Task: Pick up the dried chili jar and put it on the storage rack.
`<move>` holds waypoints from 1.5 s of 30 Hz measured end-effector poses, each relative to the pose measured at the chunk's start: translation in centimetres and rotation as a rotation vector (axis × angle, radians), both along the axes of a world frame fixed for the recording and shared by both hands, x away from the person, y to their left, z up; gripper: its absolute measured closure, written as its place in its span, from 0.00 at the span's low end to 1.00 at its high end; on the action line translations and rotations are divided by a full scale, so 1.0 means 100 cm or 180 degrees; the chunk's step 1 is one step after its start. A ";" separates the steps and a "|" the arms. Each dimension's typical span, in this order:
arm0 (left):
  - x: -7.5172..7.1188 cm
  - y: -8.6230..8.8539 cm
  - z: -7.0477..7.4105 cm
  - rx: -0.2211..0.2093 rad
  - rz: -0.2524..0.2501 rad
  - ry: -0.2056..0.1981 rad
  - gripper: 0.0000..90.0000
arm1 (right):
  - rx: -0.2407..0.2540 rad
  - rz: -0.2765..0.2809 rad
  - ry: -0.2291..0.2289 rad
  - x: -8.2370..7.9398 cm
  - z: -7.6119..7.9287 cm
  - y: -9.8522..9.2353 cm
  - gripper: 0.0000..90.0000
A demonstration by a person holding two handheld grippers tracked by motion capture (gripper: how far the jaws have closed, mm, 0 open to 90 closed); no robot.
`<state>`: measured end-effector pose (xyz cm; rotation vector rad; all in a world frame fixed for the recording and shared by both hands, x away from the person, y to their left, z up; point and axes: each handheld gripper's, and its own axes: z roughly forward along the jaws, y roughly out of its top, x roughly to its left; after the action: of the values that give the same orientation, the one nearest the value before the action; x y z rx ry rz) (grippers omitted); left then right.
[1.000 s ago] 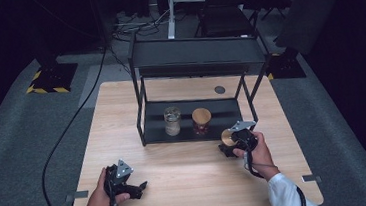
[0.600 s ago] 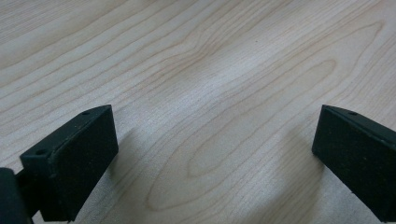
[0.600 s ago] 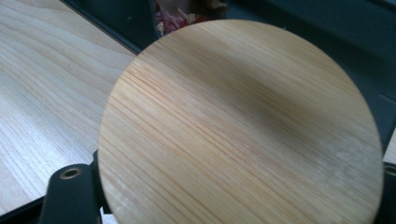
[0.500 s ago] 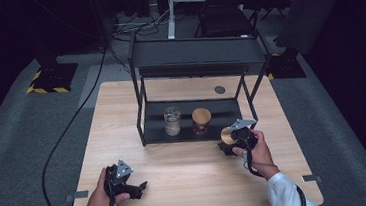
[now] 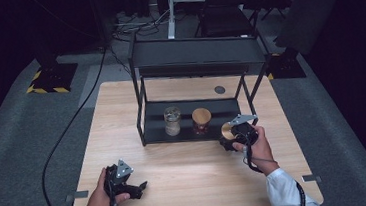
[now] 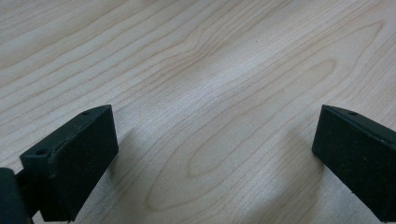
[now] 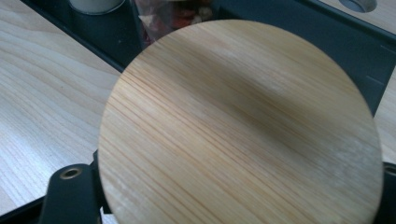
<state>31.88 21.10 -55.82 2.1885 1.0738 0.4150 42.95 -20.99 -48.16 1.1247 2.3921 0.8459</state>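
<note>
High view: the right claw point(image 5: 230, 140) sits right of centre, just in front of the black shelf rack point(image 5: 193, 62) on the desk point(image 5: 198, 182). Its jaws are largely hidden under the grey plate and the right hand point(image 5: 255, 147); a round wooden lid point(image 5: 226, 131) shows partly at its tip, edge cut off by the claw body. The left claw point(image 5: 141, 188) lies low at lower left, held by the left hand point(image 5: 101, 198), wrist resting near the desk edge. A glass jar point(image 5: 172, 121) and a second jar point(image 5: 201, 120) with a wooden top stand on the lower shelf.

Left gripper view: both jaws are spread wide over bare wood grain, nothing between them.

Right gripper view: the wooden lid point(image 7: 240, 123) is pinched between the jaws at the lower corners; jaw tips are hidden behind it. Jar contents at the top are blurred.
</note>
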 end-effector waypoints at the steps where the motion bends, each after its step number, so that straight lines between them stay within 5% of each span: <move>1: 0.000 0.000 0.000 0.0002 -0.0002 0.0000 0.00 | -0.0005 -0.0002 0.0002 0.001 0.001 0.000 0.28; 45: 0.000 0.000 0.000 -0.0001 0.0001 0.0002 0.00 | -0.0026 -0.0221 0.0114 0.052 0.023 0.009 0.28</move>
<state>31.87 21.10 -55.82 2.1882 1.0743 0.4143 48.14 -20.10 -45.87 1.2220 2.3680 0.7991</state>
